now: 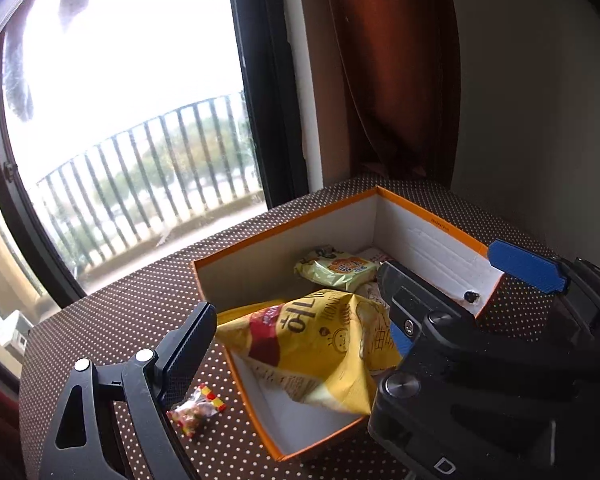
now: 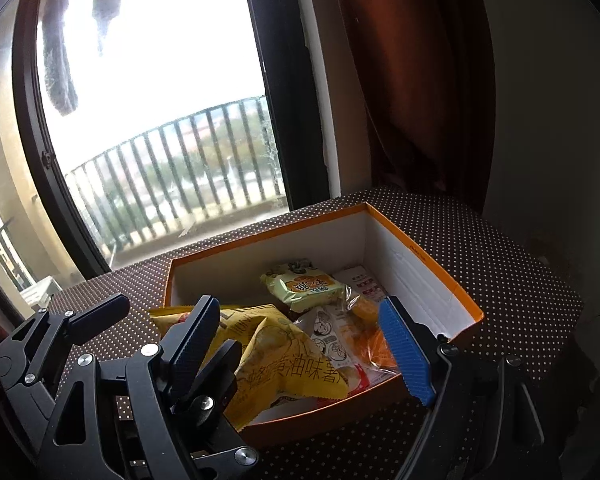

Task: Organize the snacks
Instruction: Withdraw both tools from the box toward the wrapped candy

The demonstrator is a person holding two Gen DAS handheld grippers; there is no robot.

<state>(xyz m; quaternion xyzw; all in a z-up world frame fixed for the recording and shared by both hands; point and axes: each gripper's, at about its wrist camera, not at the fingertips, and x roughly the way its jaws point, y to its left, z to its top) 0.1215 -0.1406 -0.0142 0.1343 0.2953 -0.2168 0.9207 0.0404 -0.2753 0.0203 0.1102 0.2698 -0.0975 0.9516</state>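
Window (image 1: 132, 80), balcony railing (image 1: 148, 168), brown curtain (image 1: 392, 72), dotted tablecloth (image 1: 132, 300).

Boxes: I see one orange box (image 2: 428, 264) on the dotted cloth.
Yellow chip bags: one (image 2: 284, 360), lying in it.
Green packets: one (image 2: 304, 286).
Clear-wrapped packs: one (image 2: 340, 340), beside the yellow bag.
White cartons: one (image 2: 364, 280), in the far corner.
Loose sweets outside the box: one (image 1: 196, 410).
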